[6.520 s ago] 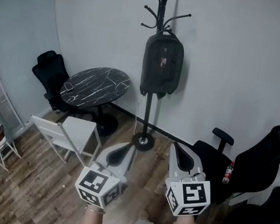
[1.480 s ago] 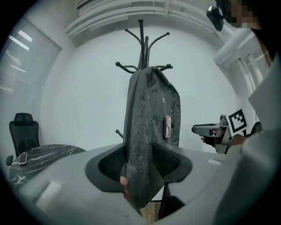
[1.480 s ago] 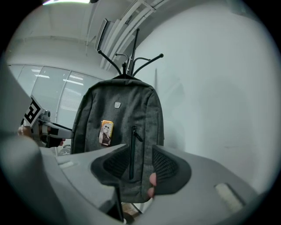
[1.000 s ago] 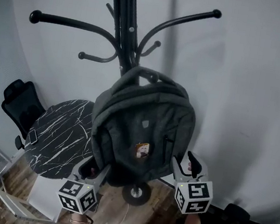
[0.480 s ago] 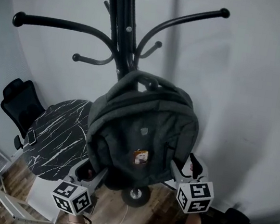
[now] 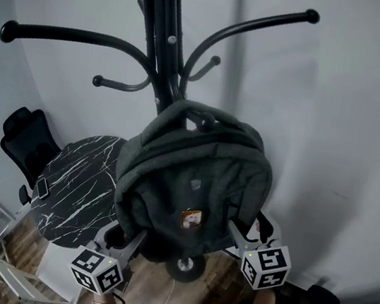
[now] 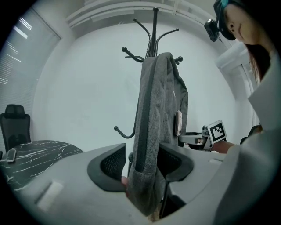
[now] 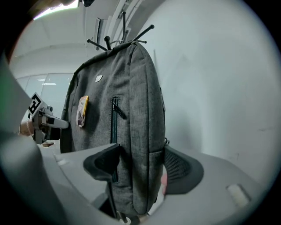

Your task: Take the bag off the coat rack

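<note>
Black, white-veined round surface [image 6: 77, 187] — far left, low, near the base [image 6: 183, 265] of the coat rack [image 6: 159, 50]. We list it as the thing a toppling rack would strike.

Left claw [image 7: 141, 151]: released. Its jaws have just drawn a little closer, with the lower left edge of the bag [image 7: 158, 110] standing between them. One pad sits against the fabric; the other shows a gap. Hazard, as we judge it: it may close on a thin fold only, and the fabric would slide out once weight comes on.

Coat rack: black metal pole with curved arms, standing on a small base on the wood floor. Hazard: a pull toward us rather than upward could drag the pole over.

Bag: grey woven backpack, hanging on the rack by its top loop [image 6: 195, 111], over a hook we cannot make out. Not yet lifted. Hazard: both claws sit low on a soft body, so a push from there may buckle it and leave the loop caught.

Right claw [image 8: 142, 150]: released. Its jaws have just opened wide and straddle the bag's lower right side, front and back — pads close to the fabric, no squeeze that we can see. Hazard: if one claw bites sooner or higher than the other, the bag could twist on its loop and jam.
</note>
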`<state>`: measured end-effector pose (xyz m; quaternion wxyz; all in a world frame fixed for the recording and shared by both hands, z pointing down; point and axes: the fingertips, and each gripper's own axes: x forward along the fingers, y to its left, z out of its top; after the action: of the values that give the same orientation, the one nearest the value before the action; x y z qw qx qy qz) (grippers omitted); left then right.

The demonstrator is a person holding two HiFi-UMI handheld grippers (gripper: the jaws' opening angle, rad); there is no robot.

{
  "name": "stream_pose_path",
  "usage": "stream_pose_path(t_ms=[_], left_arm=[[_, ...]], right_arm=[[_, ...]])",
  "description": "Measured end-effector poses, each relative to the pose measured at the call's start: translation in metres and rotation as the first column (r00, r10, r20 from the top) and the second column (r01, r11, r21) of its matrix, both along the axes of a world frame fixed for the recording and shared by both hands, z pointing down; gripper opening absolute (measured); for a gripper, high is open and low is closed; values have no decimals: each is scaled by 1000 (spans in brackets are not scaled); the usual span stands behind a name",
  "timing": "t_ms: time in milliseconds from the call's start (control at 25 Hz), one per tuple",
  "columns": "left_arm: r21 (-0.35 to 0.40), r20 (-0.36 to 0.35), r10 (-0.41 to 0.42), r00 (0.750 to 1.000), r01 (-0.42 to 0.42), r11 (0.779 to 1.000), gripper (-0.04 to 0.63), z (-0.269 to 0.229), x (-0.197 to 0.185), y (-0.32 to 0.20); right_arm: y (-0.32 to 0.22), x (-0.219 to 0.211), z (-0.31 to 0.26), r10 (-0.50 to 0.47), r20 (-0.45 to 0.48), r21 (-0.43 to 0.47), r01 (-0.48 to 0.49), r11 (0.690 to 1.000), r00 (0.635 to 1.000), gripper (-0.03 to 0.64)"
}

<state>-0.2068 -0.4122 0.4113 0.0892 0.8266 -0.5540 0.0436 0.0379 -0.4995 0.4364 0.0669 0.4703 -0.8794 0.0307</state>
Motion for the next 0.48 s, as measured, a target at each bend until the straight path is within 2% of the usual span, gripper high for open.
stream_pose_path(t_ms=[80,320,480], left_arm=[[13,19,3,1000,-4,1000,167,0,5,-1],[46,80,14,997,-18,999,124,-3,10,2],[65,112,1,994,-8,998,114,-5,11,3]], right_arm=[[0,-1,1,2,-4,2,-2,1000,1000,297],[5,0,0,29,-24,12,-29,1000,999,193],[10,-1,-2,59,-27,25,-59,998,998,155]])
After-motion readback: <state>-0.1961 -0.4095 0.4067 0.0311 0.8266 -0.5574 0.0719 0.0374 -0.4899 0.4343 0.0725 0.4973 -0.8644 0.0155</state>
